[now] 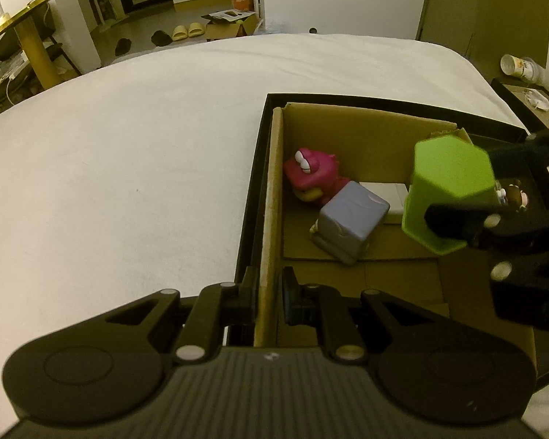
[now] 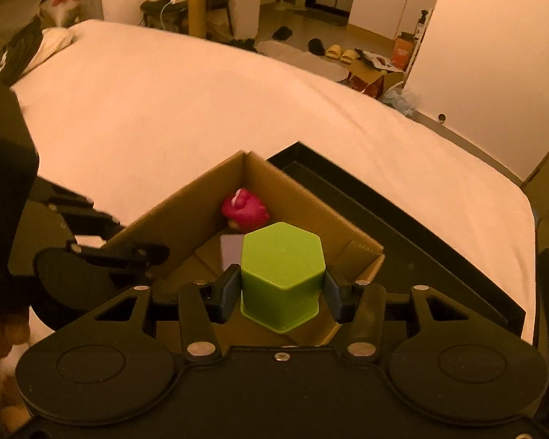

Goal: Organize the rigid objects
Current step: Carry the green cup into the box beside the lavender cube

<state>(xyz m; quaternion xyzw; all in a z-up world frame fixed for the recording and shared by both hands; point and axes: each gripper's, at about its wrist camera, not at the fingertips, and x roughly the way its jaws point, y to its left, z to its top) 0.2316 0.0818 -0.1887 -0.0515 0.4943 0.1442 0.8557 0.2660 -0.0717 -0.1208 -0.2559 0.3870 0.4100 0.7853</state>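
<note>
Gripping a green hexagonal container (image 2: 282, 274) by two opposite sides, the right tongs (image 2: 280, 294) hold it in the air above the open cardboard box (image 2: 186, 197); in the left wrist view the same container (image 1: 448, 192) hangs over the box's right part, well above the floor of the box. The left tongs (image 1: 269, 294) are clenched on the left wall of the cardboard box (image 1: 271, 190), one finger outside and one inside, which seems meant to steady it.

The step in hand looks like placing: the container is being brought in to join what is already stored. The next move calls for lowering it onto bare cardboard floor and only then releasing the grip, with the left tongs holding the wall meanwhile.

Inside the box lie a pink toy figure (image 1: 313, 175) toward the far left corner, a grey block-shaped toy (image 1: 351, 225) touching it, tipped on its side, and a flat white item (image 1: 386, 197) behind the grey one. These fill the far half, so the free floor is nearer the tongs; set down too far forward, the container could land on the grey toy and tilt. The box sits in a black tray (image 1: 347, 100) on a white bed (image 1: 128, 146), and a small brown-and-white figure (image 1: 512, 194) shows just right of the container.
</note>
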